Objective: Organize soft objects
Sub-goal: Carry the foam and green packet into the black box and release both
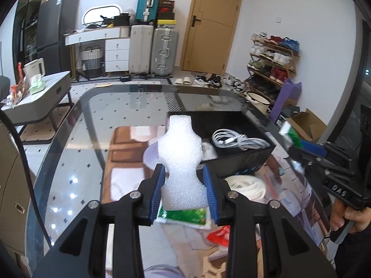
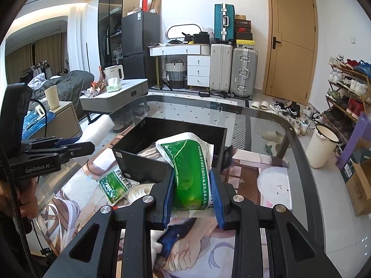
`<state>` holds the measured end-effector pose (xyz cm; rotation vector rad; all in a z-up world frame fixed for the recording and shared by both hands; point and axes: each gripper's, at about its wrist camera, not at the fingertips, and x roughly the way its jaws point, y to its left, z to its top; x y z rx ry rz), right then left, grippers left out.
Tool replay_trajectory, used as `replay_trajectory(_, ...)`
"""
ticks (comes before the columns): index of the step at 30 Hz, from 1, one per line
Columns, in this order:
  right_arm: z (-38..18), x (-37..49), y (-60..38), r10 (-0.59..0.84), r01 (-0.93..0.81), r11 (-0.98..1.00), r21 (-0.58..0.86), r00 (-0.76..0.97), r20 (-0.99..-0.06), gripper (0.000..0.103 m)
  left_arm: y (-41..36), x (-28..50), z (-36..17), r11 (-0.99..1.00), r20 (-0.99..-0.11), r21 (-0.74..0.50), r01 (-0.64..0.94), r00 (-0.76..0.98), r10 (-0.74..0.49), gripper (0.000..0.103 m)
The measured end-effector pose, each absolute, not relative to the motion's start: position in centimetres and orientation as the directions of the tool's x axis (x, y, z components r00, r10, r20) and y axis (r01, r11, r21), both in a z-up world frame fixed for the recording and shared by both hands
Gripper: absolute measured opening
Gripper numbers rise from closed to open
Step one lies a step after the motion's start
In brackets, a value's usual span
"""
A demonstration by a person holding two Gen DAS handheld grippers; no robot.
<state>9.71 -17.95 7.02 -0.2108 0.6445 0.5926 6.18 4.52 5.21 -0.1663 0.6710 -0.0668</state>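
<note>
Left gripper [image 1: 184,183] clamped on a white foam piece [image 1: 179,159], pads pinching it at its narrow waist, foam standing up clear of the glass table [image 1: 97,120]. Right gripper [image 2: 192,190] closed on a green pouch [image 2: 189,162], held low on its body, top end flopping toward the black box [image 2: 139,162].

Foam: looks very light, springy, dented in where the blue pads bite. Probably safe to squeeze, unlikely to slip, though a hard pinch could crease or tear it. Waist seems the best hold, the bulges above and below acting as stops.

Pouch: glossy film, likely slick, contents soft and shifting, so prone to sag and slide. Gripping mid-body across the width looks sound; gripping an edge seal would risk it swinging.

Box, seen from the left: open top, a coiled white cable [image 1: 236,140] inside, some pale soft stuff beside it, hard to make out. Room left at the near end. Seen from the right, something striped or grey lying in the bottom.

Outside the box on the table: a second green pouch [image 2: 114,185], a white coil [image 1: 245,185] just next to it, a red wrapper [image 1: 220,235] near the front edge.
</note>
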Motion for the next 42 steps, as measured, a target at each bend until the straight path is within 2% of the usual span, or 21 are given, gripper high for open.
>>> replay_trajectory(16,7.1,13.8,-15.9,0.463,-0.595,0.804,0.01,0.615,-0.638,0.029,2.0,10.7,5.4,0.978,-0.644,-0.186,0.09,0.741,-0.19,0.033)
replay_trajectory(30,5.8,17.3,-14.2,0.448,-0.596,0.803,0.008,0.596,-0.666,0.029,0.8,14.3,4.8,0.98,-0.678,-0.17,0.101,0.71,-0.191,0.033)
replay_trajectory(42,4.9,19.0,-12.4,0.415,-0.605,0.795,-0.049,0.6,-0.684,0.029,0.4,16.5,3.8,0.981,-0.707,-0.159,0.108,0.682,-0.189,0.033)
